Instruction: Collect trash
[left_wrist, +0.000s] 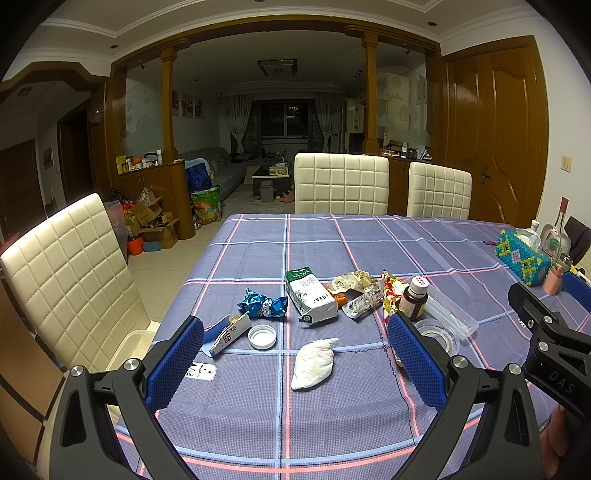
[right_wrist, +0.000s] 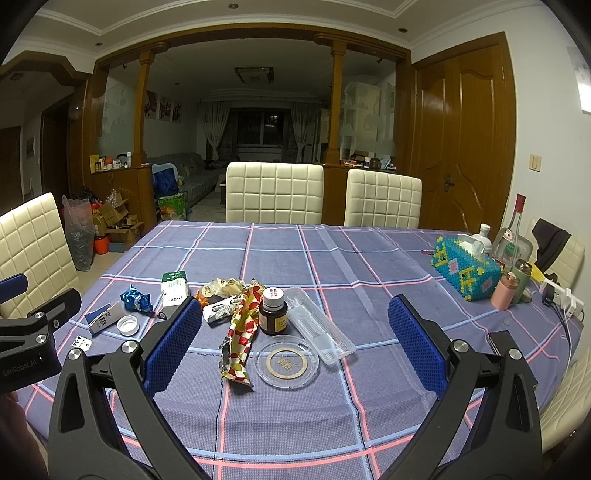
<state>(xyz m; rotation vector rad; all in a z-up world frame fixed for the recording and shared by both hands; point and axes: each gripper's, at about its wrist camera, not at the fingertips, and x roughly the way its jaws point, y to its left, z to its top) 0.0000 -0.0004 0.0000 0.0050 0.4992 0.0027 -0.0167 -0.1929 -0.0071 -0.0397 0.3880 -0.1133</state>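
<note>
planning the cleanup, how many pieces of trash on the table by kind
wrappers: 3, blue, tan, red-yellow
cartons: 2, milk carton, torn box
clear plastic: 2, tray, lid
cap: 1
tissue: 1
card: 1
bottle: 1
total: 11

On the counter (right_wrist: 369, 258) a wadded tissue (left_wrist: 313, 363) lies nearest, with a bottle cap (left_wrist: 262, 336) behind it to the left. A carton (left_wrist: 311, 297) lies farther back. Right of it stands a bottle (right_wrist: 273, 311), a round dish (right_wrist: 287, 362) before it. 2 chairs (right_wrist: 274, 192) stand behind the counter.
</note>
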